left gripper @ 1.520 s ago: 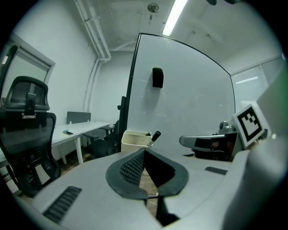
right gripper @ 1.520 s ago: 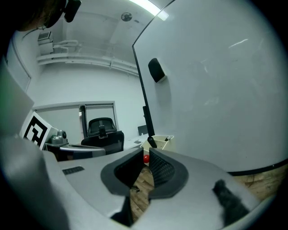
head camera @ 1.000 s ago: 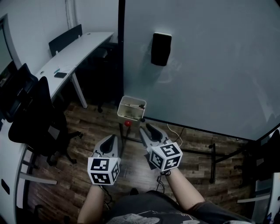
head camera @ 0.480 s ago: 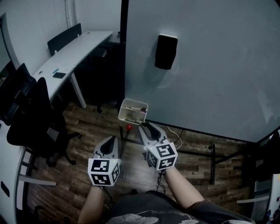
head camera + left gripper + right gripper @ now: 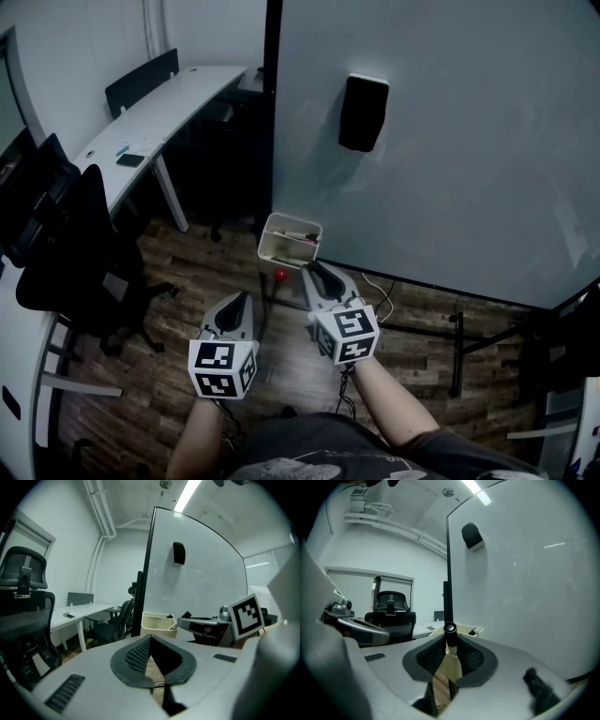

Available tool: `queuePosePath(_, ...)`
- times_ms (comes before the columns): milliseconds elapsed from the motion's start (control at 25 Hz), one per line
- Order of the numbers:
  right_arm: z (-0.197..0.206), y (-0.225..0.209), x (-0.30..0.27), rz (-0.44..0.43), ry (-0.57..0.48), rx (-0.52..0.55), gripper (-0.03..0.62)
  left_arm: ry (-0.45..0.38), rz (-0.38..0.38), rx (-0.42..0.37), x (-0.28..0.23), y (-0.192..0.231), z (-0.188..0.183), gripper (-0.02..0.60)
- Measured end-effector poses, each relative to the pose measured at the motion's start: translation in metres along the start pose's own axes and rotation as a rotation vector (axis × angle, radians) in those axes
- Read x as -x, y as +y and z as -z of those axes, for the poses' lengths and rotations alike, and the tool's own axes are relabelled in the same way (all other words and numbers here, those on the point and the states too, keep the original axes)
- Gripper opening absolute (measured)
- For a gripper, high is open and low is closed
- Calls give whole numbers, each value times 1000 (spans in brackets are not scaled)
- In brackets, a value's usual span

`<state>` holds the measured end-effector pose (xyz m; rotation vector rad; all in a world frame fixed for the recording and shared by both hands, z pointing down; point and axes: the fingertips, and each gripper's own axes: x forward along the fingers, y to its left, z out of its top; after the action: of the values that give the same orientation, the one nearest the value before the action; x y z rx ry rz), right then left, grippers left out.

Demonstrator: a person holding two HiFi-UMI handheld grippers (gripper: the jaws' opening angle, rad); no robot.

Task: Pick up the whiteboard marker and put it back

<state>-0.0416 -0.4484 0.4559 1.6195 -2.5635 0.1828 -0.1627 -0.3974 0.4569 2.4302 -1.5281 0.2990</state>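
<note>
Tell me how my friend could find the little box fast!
Find the big whiteboard and follow its dark left edge down to the bottom corner. The box sits there, above the wooden floor. It alone is pale cream and open-topped, with a red knob just below.

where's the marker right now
In the right gripper view, the marker stands between the right gripper's closing jaws, with the cream tray just behind it by the whiteboard.
</note>
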Motion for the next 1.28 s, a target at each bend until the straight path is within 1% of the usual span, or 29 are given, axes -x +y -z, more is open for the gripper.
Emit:
queuePosePath(200, -13, -2, 5, 2, -40, 25, 80, 1, -3, 3, 0, -3, 2, 14)
queuePosePath(320, -25, -2, 16, 0, -64, 8, 78, -2, -4, 3, 1, -8, 0, 14)
queuePosePath(440, -42, -1, 33, -10, -105, -23, 78, -6, 1, -3, 5, -20, -2, 14)
queuePosePath(680, -63, 4, 74, -44, -150, -7, 78, -29, 2, -20, 25, -53, -7, 14)
queuePosePath(1000, -65, 3, 141, -76, -164, -10, 78, -57, -3, -49, 59, -104, -9, 14)
queuePosePath(1280, -48, -9, 210, -99, -145, -24, 78, -58, 4, -68, 87, -165, 2, 14)
